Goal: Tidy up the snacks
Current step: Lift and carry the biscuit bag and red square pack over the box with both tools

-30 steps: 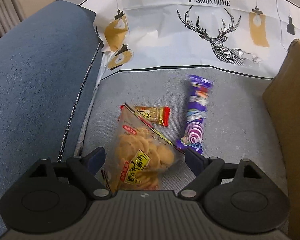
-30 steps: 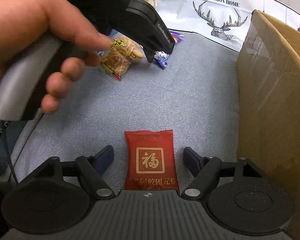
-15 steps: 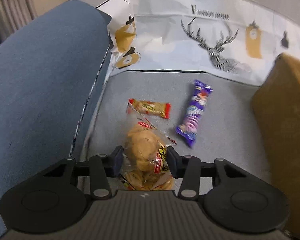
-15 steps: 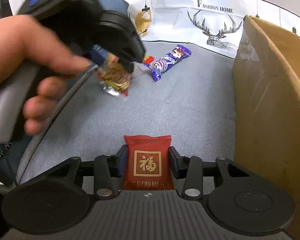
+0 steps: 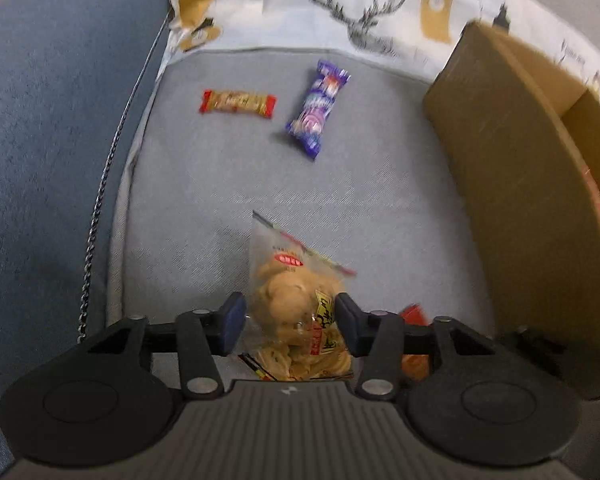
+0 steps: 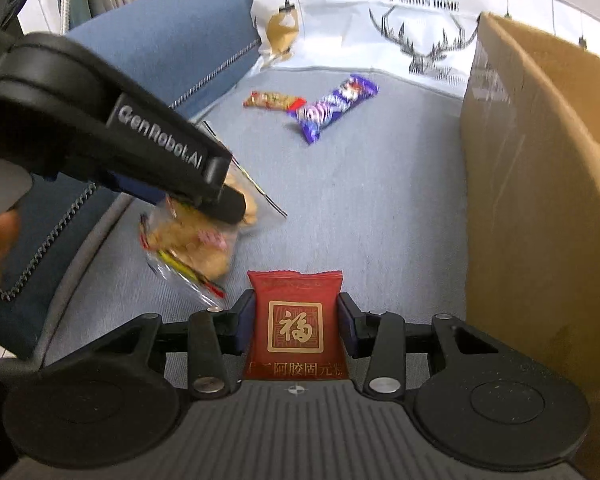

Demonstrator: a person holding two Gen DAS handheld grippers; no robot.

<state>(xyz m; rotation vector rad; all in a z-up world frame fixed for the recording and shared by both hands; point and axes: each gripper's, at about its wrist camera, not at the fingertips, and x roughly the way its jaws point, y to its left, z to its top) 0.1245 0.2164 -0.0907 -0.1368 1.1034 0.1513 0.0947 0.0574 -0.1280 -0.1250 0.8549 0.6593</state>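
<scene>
The left gripper (image 5: 290, 322) is closed on a clear crinkly bag of tan crackers (image 5: 296, 312), apparently lifted off the grey fabric seat (image 5: 380, 208), though blur obscures this. The right gripper (image 6: 296, 326) is clamped on a flat red foil packet (image 6: 296, 320). On the far seat lie a red-ended orange bar (image 5: 239, 102) and, to its right, a purple wrapped candy (image 5: 317, 108). An open brown cardboard box (image 5: 520, 184) stands right.

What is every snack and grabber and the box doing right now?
left gripper: shut on the cracker bag, lifted off the cushion.
cracker bag: squeezed, hanging in the air.
right gripper: shut on the red packet.
red packet: held upright between the fingers.
purple candy: lying flat on the cushion.
gold bar: lying flat, untouched.
cardboard box: open at the top.
</scene>
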